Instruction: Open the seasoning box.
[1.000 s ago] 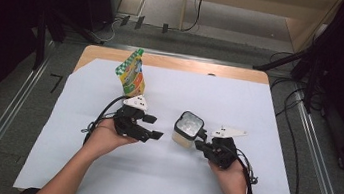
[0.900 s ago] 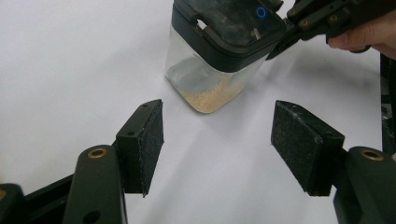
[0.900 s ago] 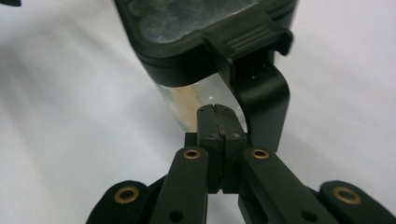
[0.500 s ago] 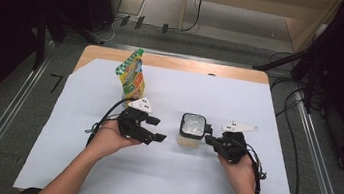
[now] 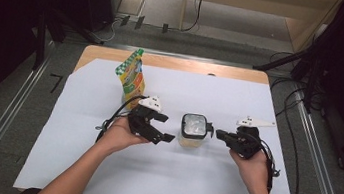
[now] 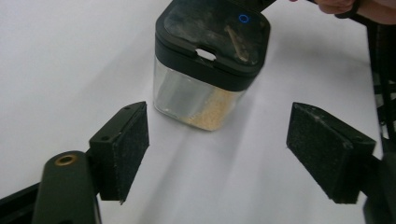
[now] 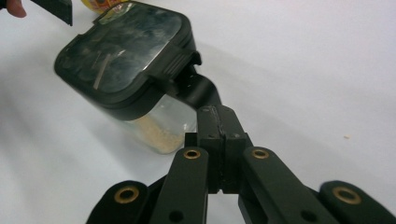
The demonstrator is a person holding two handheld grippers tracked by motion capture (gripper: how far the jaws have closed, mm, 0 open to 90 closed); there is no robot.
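A clear square container with a black lid and pale grains at its bottom stands mid-table on the white sheet. My left gripper lies just left of it. In the left gripper view the container stands ahead of the left gripper, whose jaws have just been opening and hold nothing. My right gripper reaches in from the right. The right gripper is shut on the black tab that sticks out from the lid of the container.
A green and yellow pouch stands upright behind the left gripper, near the sheet's back left. The wooden table edge shows beyond the sheet. Metal rails run along both sides, and cables trail off at the right.
My right hand has shifted to the right and the container has moved slightly right with it. The left gripper's jaws stand wider apart than before.
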